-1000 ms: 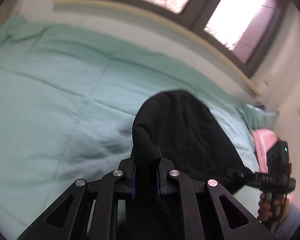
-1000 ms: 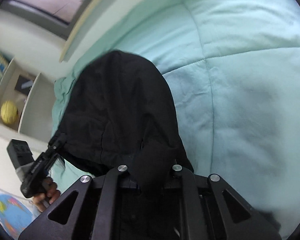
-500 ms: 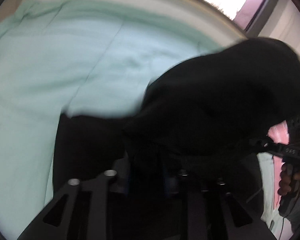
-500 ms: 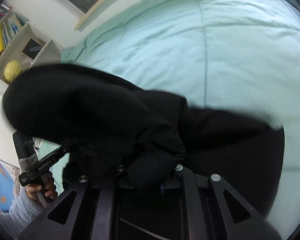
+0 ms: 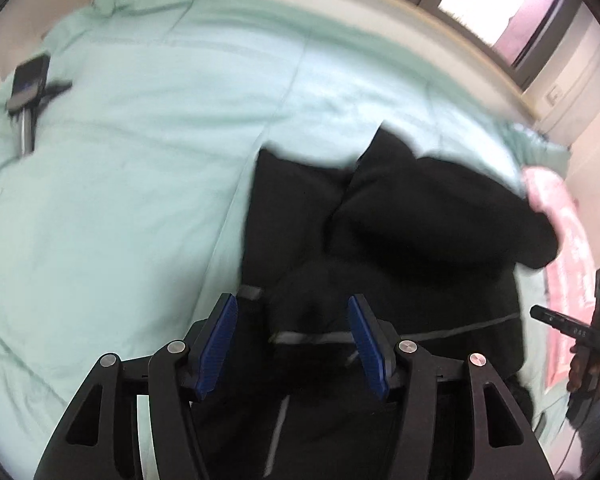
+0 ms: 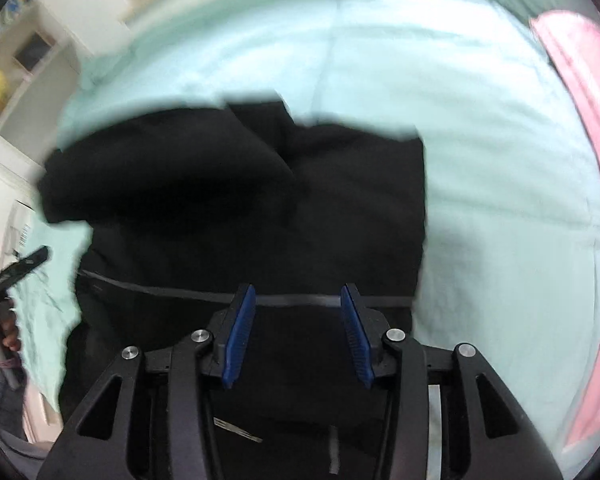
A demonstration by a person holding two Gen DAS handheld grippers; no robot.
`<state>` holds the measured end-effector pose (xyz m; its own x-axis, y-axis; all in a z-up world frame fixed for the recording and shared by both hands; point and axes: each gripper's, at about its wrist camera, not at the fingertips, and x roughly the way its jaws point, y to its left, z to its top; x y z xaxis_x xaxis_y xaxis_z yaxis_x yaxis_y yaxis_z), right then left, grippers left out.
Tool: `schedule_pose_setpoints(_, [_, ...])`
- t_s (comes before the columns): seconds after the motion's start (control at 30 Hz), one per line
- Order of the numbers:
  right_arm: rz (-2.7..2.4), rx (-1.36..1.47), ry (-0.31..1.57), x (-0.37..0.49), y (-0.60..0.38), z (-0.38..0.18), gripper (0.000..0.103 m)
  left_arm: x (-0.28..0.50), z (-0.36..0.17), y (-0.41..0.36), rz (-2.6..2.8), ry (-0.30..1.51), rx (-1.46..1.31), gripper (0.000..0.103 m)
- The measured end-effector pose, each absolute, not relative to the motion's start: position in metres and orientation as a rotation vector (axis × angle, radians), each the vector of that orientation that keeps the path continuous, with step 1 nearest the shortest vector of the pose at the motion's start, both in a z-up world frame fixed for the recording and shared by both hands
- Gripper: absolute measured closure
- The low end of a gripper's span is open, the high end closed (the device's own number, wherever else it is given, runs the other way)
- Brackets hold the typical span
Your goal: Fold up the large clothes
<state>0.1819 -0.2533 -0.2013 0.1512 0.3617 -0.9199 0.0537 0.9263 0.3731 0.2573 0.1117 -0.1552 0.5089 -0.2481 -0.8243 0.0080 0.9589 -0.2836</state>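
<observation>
A large black garment (image 5: 400, 232) lies spread on the mint green bedding (image 5: 120, 184), with a bulky fold of it lying across its upper part. It also shows in the right wrist view (image 6: 260, 216). My left gripper (image 5: 292, 316) is open, its blue pads apart over the garment's near edge with a hump of cloth between them. My right gripper (image 6: 298, 312) is open and empty above the garment, near a thin grey seam (image 6: 160, 290). The right gripper also shows at the right edge of the left wrist view (image 5: 580, 332).
A phone on a small stand (image 5: 28, 92) lies on the bedding at the far left. A pink pillow (image 5: 556, 240) lies to the right of the garment, also in the right wrist view (image 6: 580, 100). A window ledge runs behind the bed. Shelves (image 6: 16, 76) stand at the left.
Both grippers were shut on the black garment and lifted it; they swung it forward onto the bed. Now both are open and the cloth lies released.
</observation>
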Motion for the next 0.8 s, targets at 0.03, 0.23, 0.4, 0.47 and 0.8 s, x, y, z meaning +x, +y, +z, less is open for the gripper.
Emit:
schedule_pose_setpoints(0.03, [0.253, 0.353, 1.355, 0.190, -0.249, -0.184, 0.056, 0.261, -0.148, 0.105, -0.179, 1.004, -0.251, 0.044])
schedule_pose_setpoints(0.23, [0.462, 0.067, 1.132, 0.227, -0.180, -0.116, 0.044, 0.289, -0.102, 0.045, -0.392, 0.882, -0.165, 0.044])
schedule_pose_setpoints(0.4, [0.528, 0.072, 1.063, 0.251, -0.157, -0.103, 0.042, 0.315, -0.070, 0.021, -0.417, 0.772, -0.096, 0.042])
schedule_pose_setpoints(0.47, [0.509, 0.093, 1.074, 0.260, -0.149, -0.108, 0.042, 0.327, -0.071, 0.011, -0.392, 0.769, -0.027, 0.041])
schedule_pose_setpoints(0.8, [0.617, 0.228, 1.373, 0.213, -0.146, -0.199, 0.043, 0.301, -0.173, 0.002, -0.463, 1.077, -0.060, 0.042])
